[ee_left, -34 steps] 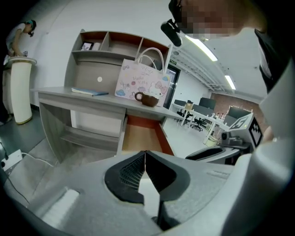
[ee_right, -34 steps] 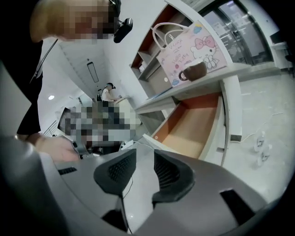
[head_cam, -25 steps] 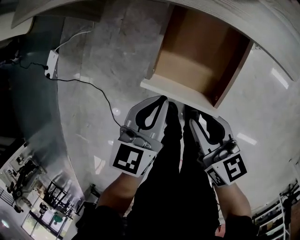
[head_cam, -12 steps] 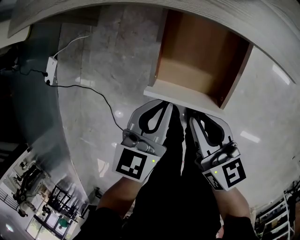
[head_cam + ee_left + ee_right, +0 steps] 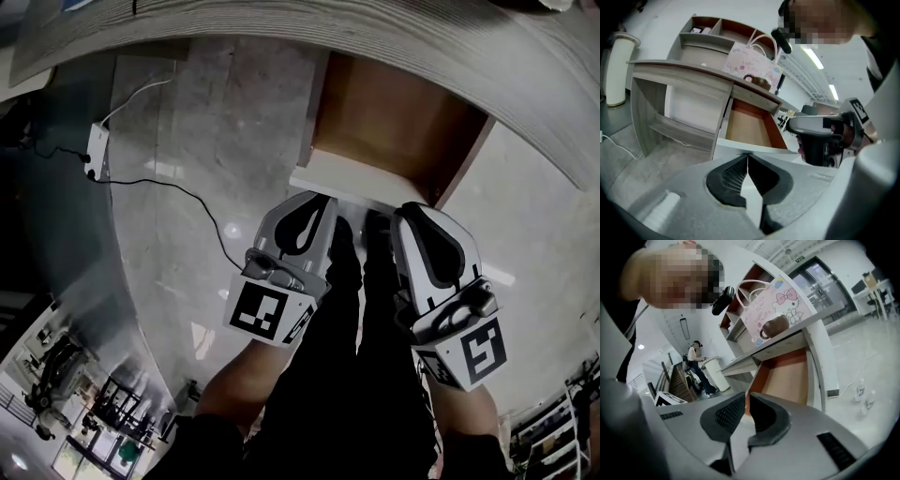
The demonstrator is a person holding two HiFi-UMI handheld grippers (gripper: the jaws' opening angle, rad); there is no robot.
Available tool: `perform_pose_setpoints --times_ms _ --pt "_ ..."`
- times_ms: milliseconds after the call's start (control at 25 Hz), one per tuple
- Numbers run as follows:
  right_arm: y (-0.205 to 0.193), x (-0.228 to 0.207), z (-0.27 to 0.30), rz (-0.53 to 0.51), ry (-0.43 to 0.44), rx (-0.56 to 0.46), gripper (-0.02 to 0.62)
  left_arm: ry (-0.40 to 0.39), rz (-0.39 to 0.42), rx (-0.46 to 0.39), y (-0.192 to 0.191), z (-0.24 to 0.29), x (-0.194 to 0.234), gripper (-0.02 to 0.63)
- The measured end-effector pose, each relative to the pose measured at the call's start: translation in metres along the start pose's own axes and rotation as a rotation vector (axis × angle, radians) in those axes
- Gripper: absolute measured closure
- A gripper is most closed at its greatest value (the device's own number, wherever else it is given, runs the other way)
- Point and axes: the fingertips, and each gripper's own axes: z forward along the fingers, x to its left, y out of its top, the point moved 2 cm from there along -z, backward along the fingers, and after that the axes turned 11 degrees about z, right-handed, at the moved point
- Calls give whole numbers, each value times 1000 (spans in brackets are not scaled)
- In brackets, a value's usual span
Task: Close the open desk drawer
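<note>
Just below the open white-fronted, brown-lined desk drawer (image 5: 394, 122) at upper centre, the left gripper (image 5: 326, 199) holds its jaws closed and empty, while the right gripper (image 5: 405, 212) has its jaws closing with nothing between them.

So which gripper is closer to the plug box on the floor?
Left. The left gripper is at the drawer front, on the plug box's side. The right gripper, jaws closing on nothing, is beyond it, farther off.
</note>
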Motion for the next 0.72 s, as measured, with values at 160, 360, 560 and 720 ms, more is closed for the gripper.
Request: perform_pose_setpoints --times_ms 160,360,560,720 --pt "-33 9 -18 -24 47 135 557 -3 20 -66 8 4 -4 597" --pt "-100 -34 -20 98 -50 256 555 -15 62 -45 1 2 -5 597" --pt "-71 -58 -9 39 -147 128 563 -36 77 -80 5 2 -5 597" --pt "-57 -50 -14 -79 -159 84 563 -49 110 -114 16 4 -5 597"
